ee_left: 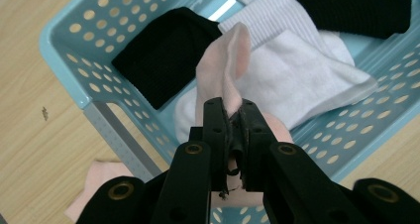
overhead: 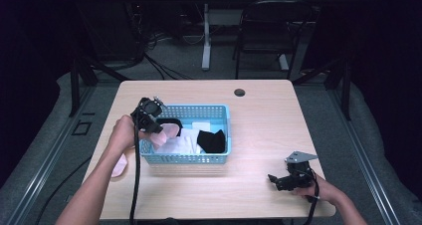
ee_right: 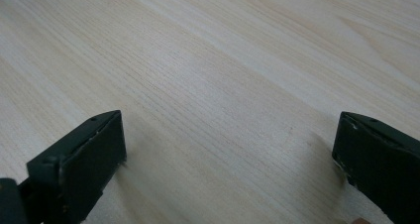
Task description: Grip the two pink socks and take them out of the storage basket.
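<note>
Two tongs at work, from the high view: the left tongs [overhead: 158, 129] hang over the left end of the blue basket [overhead: 219, 157], clamped on a pink sock [overhead: 168, 132] whose tail drapes over the basket's left wall; a second pink sock [overhead: 119, 166] lies on the desk [overhead: 259, 125] just outside that wall. The right tongs [overhead: 273, 178] rest low near the desk's front right, well apart from the basket. Left gripper view: jaws pinched tight on a thin fold of the pink sock [ee_left: 225, 70], above a white sock [ee_left: 302, 80] and a black sock [ee_left: 166, 53]. The bite looks shallow; my guess is a quick lift could let it slip, and the trailing cloth could snag the perforated wall and drag the light basket. Right gripper view: jaws spread wide over bare wood, holding nothing, too far off to steady the basket.
</note>
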`<state>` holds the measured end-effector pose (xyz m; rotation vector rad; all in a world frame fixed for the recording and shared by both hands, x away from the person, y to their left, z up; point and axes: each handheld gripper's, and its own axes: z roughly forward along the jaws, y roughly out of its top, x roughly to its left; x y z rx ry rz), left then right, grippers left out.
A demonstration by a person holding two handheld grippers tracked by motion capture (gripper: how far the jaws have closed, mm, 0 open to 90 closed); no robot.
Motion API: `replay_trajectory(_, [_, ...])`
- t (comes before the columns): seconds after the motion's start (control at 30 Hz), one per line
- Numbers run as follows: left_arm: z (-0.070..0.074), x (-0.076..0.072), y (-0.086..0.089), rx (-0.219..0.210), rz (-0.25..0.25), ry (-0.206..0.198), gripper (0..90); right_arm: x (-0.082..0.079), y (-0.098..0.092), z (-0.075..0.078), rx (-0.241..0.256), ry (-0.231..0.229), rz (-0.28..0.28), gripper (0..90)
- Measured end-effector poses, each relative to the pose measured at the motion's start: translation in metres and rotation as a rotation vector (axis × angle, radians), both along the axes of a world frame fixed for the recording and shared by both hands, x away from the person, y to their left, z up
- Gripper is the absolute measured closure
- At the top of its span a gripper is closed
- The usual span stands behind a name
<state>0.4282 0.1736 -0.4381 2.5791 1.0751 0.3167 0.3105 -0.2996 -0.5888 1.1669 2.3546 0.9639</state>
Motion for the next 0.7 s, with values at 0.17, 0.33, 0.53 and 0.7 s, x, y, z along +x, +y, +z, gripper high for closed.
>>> replay_trajectory(0.17, [0.011,-0.001,0.004,-0.022,0.006,-0.023,84.3,0.0,0.0,0.0,0.0,0.0,0.0,0.0])
replay_trajectory(0.33, [0.024,-0.004,0.009,-0.047,0.008,-0.035,84.3,0.0,0.0,0.0,0.002,-0.001,-0.001,0.0])
replay_trajectory(0.53, [0.038,-0.007,0.016,-0.055,0.013,-0.05,84.3,0.0,0.0,0.0,0.003,-0.002,-0.003,0.0])
replay_trajectory(0.7, [0.049,-0.01,0.023,-0.058,0.022,-0.059,84.3,0.0,0.0,0.0,0.003,-0.002,-0.003,0.0])
